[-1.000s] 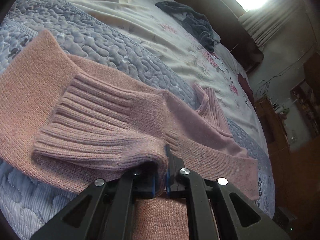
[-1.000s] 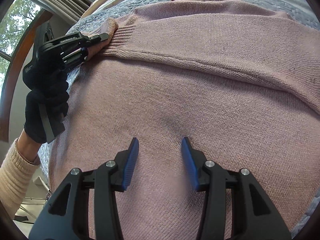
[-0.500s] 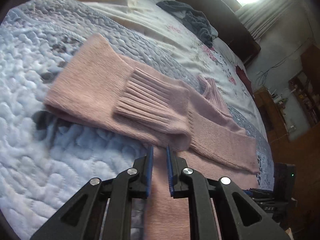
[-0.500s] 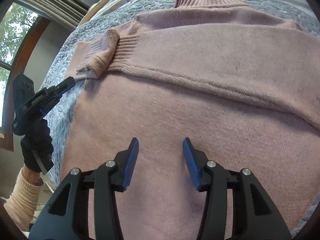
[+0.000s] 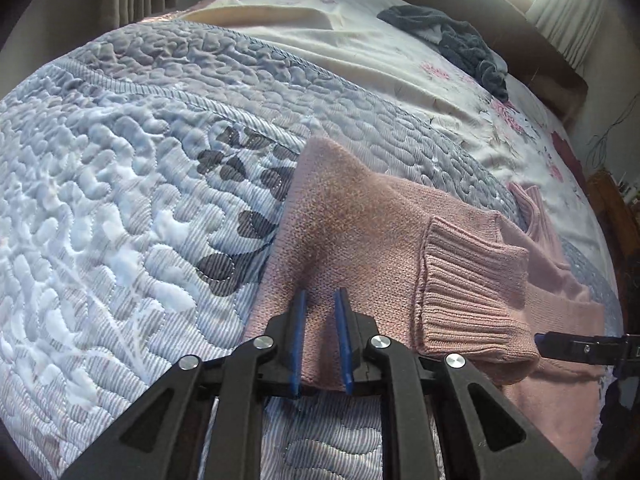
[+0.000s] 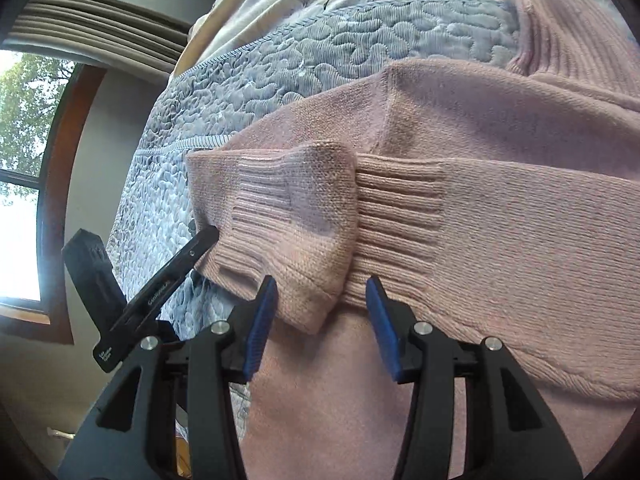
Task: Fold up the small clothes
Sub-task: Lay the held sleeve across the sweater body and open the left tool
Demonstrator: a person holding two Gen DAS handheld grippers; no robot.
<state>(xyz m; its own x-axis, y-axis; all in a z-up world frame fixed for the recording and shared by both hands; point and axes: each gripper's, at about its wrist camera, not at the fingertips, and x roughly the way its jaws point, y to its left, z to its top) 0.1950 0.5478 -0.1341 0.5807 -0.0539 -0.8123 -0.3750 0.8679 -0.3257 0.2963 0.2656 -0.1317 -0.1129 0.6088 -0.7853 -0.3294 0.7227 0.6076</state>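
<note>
A pink knit sweater [image 5: 360, 232] lies flat on the bed with one sleeve folded across it, the ribbed cuff [image 5: 472, 280] doubled back on top. My left gripper [image 5: 320, 304] sits at the sleeve's folded outer edge, its blue pads a narrow gap apart with fabric showing between them. From the right wrist view, the left gripper [image 6: 204, 238] touches that same sleeve edge. My right gripper [image 6: 320, 320] is wide open, and the turned-over cuff [image 6: 288, 208] has its corner lying between the fingers. The right gripper's tip [image 5: 544, 344] shows beside the cuff. The ribbed collar [image 6: 560, 32] lies beyond.
A grey-blue quilted bedspread [image 5: 120, 160] lies under the sweater. Further up the bed are a cream floral sheet [image 5: 380, 52] and a crumpled dark grey garment [image 5: 460, 44]. A window [image 6: 20, 160] and curtains stand past the bed's left edge.
The left gripper let go of the cuff, drew back, then came in at the sleeve's folded edge. The right gripper moved forward over the sweater body up to the cuff, still open.
</note>
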